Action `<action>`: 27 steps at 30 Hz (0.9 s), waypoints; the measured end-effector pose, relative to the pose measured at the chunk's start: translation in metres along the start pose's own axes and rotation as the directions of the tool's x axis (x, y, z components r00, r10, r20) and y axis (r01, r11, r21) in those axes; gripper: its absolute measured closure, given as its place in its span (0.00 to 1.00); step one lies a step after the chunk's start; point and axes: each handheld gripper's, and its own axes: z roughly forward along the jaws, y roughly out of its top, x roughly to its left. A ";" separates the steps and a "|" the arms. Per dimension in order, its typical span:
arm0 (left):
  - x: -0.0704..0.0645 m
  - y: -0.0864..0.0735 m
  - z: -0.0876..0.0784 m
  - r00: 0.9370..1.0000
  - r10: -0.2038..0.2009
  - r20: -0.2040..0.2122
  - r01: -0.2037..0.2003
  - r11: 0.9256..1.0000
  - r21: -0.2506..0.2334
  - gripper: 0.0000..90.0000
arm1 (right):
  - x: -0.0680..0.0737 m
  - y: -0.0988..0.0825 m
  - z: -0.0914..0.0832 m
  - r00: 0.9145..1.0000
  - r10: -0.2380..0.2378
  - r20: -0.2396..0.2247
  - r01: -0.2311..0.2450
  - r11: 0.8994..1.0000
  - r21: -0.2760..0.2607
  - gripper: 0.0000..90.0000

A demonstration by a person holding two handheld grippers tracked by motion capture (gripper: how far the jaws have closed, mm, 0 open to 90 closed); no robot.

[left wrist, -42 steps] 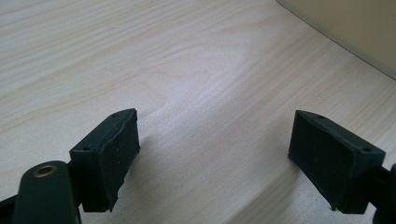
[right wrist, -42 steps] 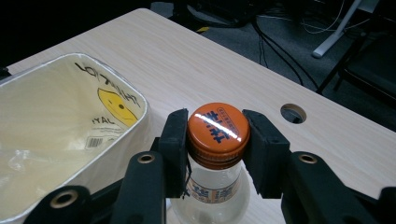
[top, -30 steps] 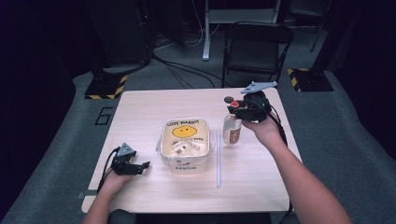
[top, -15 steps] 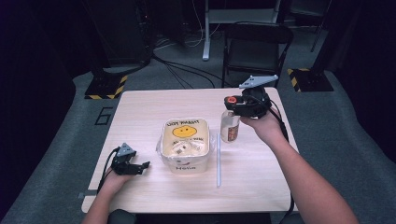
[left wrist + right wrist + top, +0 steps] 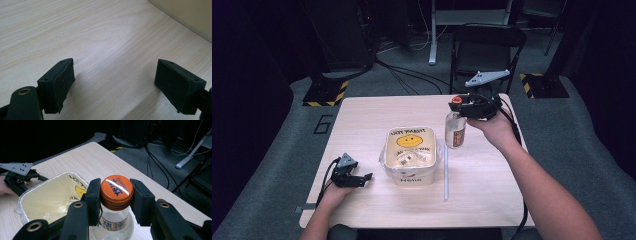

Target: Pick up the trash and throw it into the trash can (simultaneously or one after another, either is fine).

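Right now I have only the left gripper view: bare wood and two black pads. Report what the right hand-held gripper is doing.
Observer: The right hand-held gripper is clamped on the round orange cap of an upright clear bottle.
Operator: Place that bottle for me.
Observer: In the high view it is just right of the white square tub with a yellow smiley face, near the tub's far corner.
Operator: Tell me what else lies near the tub.
Observer: A long thin pale rod lies on the light wooden table right of the tub, running front to back.
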 end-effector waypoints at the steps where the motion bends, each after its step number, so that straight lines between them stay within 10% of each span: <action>1: 0.000 0.000 0.000 1.000 0.000 0.000 0.000 1.000 0.000 0.18 | 0.001 0.002 -0.001 1.000 -0.002 0.001 0.002 1.000 -0.002 0.69; 27: 0.000 0.000 0.000 1.000 -0.002 0.001 0.002 1.000 0.000 0.18 | 0.019 0.042 -0.010 0.998 -0.055 -0.029 0.054 0.998 -0.038 0.69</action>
